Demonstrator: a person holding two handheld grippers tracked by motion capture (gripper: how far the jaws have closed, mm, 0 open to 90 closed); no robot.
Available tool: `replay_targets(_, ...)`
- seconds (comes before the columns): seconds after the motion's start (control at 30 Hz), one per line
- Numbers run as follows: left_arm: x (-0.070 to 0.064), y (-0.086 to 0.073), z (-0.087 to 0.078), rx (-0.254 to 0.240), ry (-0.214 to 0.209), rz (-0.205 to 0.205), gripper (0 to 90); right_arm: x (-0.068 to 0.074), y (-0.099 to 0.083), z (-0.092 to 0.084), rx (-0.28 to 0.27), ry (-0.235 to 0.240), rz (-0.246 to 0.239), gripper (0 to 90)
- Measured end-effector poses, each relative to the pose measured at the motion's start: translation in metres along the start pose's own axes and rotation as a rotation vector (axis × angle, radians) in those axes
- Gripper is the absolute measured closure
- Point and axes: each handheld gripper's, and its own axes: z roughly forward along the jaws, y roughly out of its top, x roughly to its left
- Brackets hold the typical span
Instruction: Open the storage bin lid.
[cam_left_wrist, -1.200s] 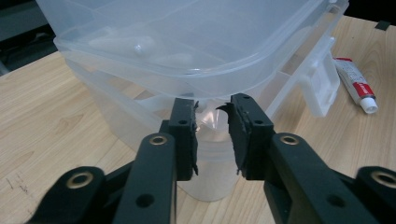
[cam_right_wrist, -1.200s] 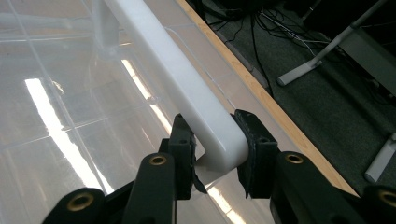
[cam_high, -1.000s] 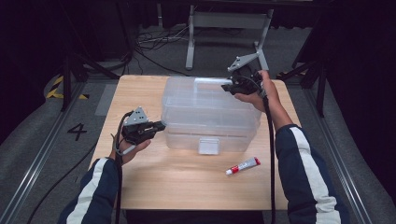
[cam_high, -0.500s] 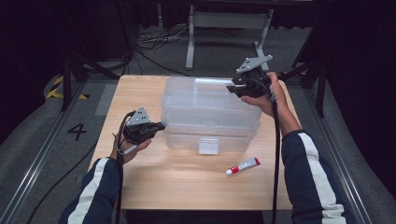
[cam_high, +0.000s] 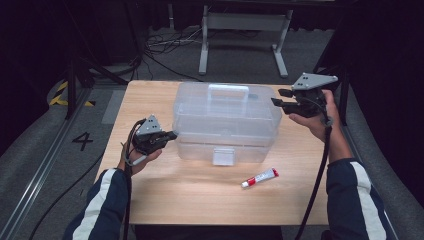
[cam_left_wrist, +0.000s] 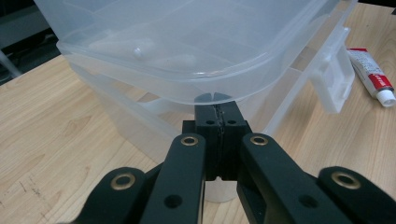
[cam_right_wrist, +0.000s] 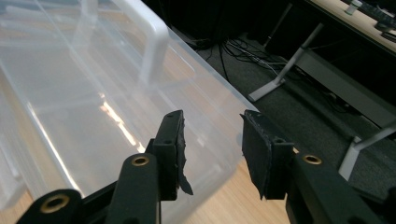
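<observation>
Clear plastic box (cam_high: 226, 122), lid down and handle up, sits at the middle of the wooden table (cam_high: 165, 200), and both my tongs are at its ends. My left gripper (cam_high: 167, 135) has its jaws pressed flat together with nothing between them; in the left gripper view (cam_left_wrist: 218, 123) the tips sit just under the overhanging lip of the lid at the box's left end, though I cannot tell whether they touch the plastic. My right gripper (cam_high: 278, 98) is held above the table beside the box's far right corner, its jaws spread apart and empty; in the right gripper view (cam_right_wrist: 212, 144) the lid's sloping edge runs behind the gap, with the pale handle (cam_right_wrist: 152, 44) farther in. Outward from there, the white front latch (cam_high: 223, 156) hangs at the near wall, and a small red-and-white tube (cam_high: 259, 177) lies on the bare wood near the box's front right, well apart from both grippers. I have open board in front of the box and to its left; on the right the table edge is close behind my hand. What lies inside the box is blurred through the cloudy walls; I make out dividers and a pale rounded shape, no more. The tube's print is too small to read.
</observation>
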Motion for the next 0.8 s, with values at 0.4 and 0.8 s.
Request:
replay_targets(0.4,0.001,0.001,0.000,0.003,0.000,0.007,90.0,-0.001,-0.044,-0.015,-0.003,-0.031,0.023,56.5)
replay_targets(0.8,0.002,0.003,-0.001,0.001,0.002,0.010,89.9,0.007,-0.089,-0.007,-0.032,-0.035,0.039,53.9)
